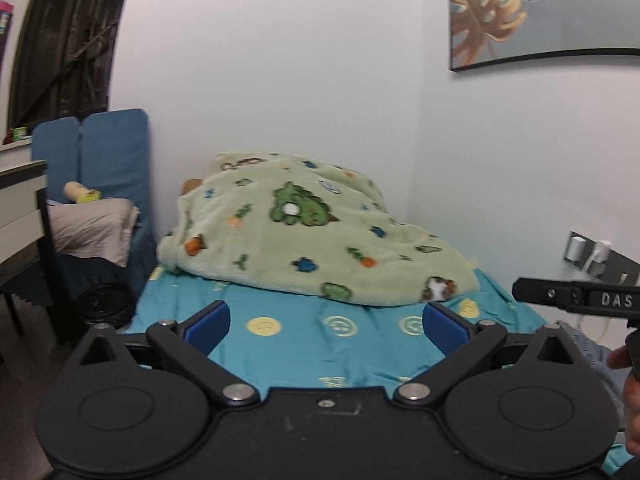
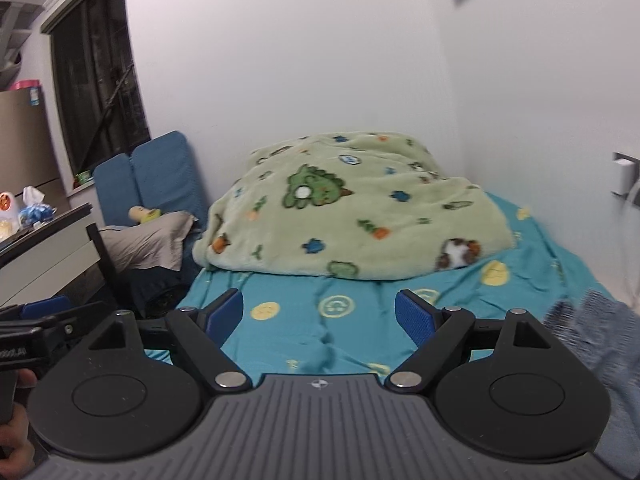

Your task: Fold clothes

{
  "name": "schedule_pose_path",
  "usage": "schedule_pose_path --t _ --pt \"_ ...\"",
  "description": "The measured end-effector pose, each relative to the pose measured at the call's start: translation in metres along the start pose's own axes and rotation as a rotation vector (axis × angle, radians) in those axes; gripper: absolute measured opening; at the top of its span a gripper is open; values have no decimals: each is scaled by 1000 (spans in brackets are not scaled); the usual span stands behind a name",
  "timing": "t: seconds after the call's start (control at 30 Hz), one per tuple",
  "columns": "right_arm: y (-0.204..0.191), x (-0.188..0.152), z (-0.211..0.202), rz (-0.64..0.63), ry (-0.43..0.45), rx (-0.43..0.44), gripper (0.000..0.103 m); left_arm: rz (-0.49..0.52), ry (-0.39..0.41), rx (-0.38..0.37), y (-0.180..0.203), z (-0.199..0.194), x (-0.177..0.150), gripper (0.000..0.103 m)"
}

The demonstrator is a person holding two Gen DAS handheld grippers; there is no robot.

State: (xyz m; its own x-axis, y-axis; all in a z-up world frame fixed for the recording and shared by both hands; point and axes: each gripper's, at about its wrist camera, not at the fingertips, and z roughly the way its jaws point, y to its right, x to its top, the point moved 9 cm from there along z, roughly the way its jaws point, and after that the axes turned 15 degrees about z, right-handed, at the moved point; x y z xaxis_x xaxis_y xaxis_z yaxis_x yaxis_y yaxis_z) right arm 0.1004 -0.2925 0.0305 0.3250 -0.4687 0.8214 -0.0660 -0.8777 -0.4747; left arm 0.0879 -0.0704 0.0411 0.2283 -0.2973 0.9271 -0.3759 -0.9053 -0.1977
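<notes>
Both grippers hover over the near end of the bed point(image 1: 304, 344), jaws spread wide with nothing between them: the left gripper point(image 1: 326, 322) and the right gripper point(image 2: 319, 312) alike. The only garment I can make out is a bluish-grey cloth point(image 2: 600, 332) at the near right edge, blurred and just beside the right gripper. The green blanket point(image 1: 312, 232) lies heaped at the far end. The likely slip: reaching down and pinching the teal sheet along with the garment.
</notes>
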Motion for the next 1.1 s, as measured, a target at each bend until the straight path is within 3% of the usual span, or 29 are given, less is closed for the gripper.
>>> schedule_pose_path --t 0.2,0.33,0.47,0.67,0.83,1.1 --pt "-30 -5 28 -36 6 35 86 -64 -37 32 -27 12 -19 103" --pt "-39 -12 43 -66 11 45 86 -52 -52 49 -33 20 -31 103" --pt "-33 -21 51 -54 23 47 86 -13 -47 41 -30 25 -39 103" --pt "-15 -40 58 -59 5 25 86 -62 -74 41 -29 32 -59 103" --pt "1 -46 62 -92 16 -42 86 -64 -97 73 -37 39 -67 103" --pt "5 -55 71 -76 -35 -42 86 -48 -135 116 -46 47 -81 103"
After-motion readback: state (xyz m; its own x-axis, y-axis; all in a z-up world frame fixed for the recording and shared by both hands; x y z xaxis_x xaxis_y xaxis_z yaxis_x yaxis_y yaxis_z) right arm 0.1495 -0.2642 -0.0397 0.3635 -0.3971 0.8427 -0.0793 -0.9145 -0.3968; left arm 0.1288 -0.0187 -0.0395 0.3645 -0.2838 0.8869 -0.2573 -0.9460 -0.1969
